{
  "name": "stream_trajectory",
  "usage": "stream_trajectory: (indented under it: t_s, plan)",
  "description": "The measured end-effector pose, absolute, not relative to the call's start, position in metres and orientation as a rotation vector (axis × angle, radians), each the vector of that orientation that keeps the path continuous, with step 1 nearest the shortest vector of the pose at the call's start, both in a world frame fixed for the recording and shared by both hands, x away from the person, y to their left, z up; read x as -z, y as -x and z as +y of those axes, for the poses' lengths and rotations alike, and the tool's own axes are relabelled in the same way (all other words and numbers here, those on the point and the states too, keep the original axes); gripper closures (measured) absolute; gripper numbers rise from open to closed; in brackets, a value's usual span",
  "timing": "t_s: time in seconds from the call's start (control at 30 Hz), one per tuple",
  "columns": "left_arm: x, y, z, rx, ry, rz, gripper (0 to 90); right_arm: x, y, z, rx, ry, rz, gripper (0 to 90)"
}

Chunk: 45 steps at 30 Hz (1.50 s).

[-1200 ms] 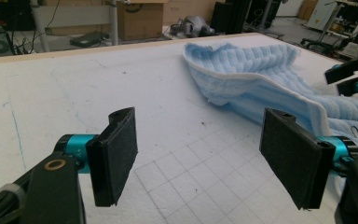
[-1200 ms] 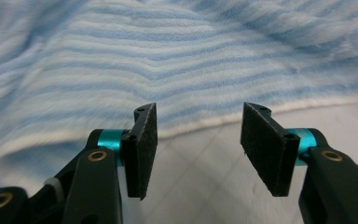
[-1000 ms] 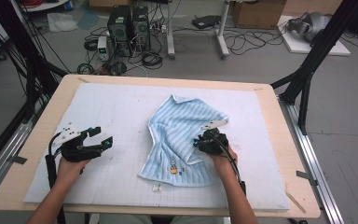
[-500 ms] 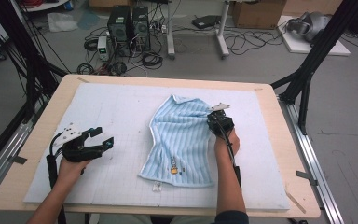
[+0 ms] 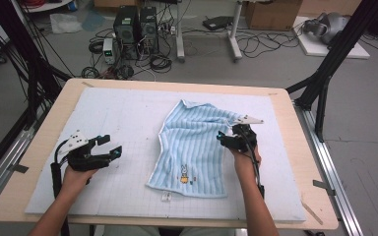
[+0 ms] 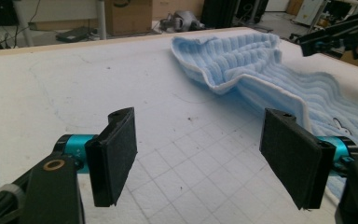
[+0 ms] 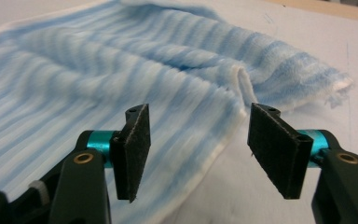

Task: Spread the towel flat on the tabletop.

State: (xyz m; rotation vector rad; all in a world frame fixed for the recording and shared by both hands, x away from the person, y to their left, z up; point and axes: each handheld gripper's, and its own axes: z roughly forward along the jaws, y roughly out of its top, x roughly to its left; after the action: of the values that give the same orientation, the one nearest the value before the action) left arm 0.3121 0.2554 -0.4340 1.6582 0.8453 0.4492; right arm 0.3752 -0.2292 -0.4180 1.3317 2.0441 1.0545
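A light-blue striped towel lies rumpled on the white gridded mat, with a small rabbit motif near its front edge. My right gripper hovers open at the towel's right edge, pointing left. In the right gripper view its jaws stand apart over the towel's white-bordered edge, where a raised fold sits just ahead. My left gripper is open over bare mat, well left of the towel. In the left gripper view nothing is between its jaws, and the towel lies ahead to the right.
The mat covers most of a wooden table. A small white tag lies on the mat at the towel's front edge. Computers, cables and black frame legs stand on the floor beyond the table.
My right gripper moved away along the towel's right edge toward its far corner, then drew back a little. The left gripper has stayed where it was.
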Motion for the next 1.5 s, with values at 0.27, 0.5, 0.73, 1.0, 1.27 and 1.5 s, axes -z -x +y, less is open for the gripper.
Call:
stream_trajectory:
  t_s: [0.27,0.5,0.73,1.0,1.27,1.5]
  plan:
    - [0.427,-0.314,0.244,-0.394,-1.659,0.816,23.1,0.411,-0.316,-0.246,-1.152,-1.182,2.085,25.9]
    - [0.419,-0.325,0.223,-0.388,-1.662,0.804,22.8,0.414,-0.295,-0.255,-1.131,-1.126,2.121,24.4]
    - [0.415,-0.345,0.186,-0.352,-1.682,0.796,23.3,0.414,-0.295,-0.258,-1.140,-1.127,2.114,24.4]
    - [0.419,-0.378,0.135,-0.312,-1.777,0.832,24.8,0.419,-0.297,-0.259,-1.133,-1.136,2.124,24.5]
    - [0.440,-0.404,0.117,-0.328,-1.971,0.944,52.7,0.422,-0.298,-0.259,-1.133,-1.140,2.141,24.7]
    - [0.444,-0.406,0.128,-0.398,-1.999,0.955,84.7,0.425,-0.299,-0.256,-1.128,-1.133,2.166,24.7]
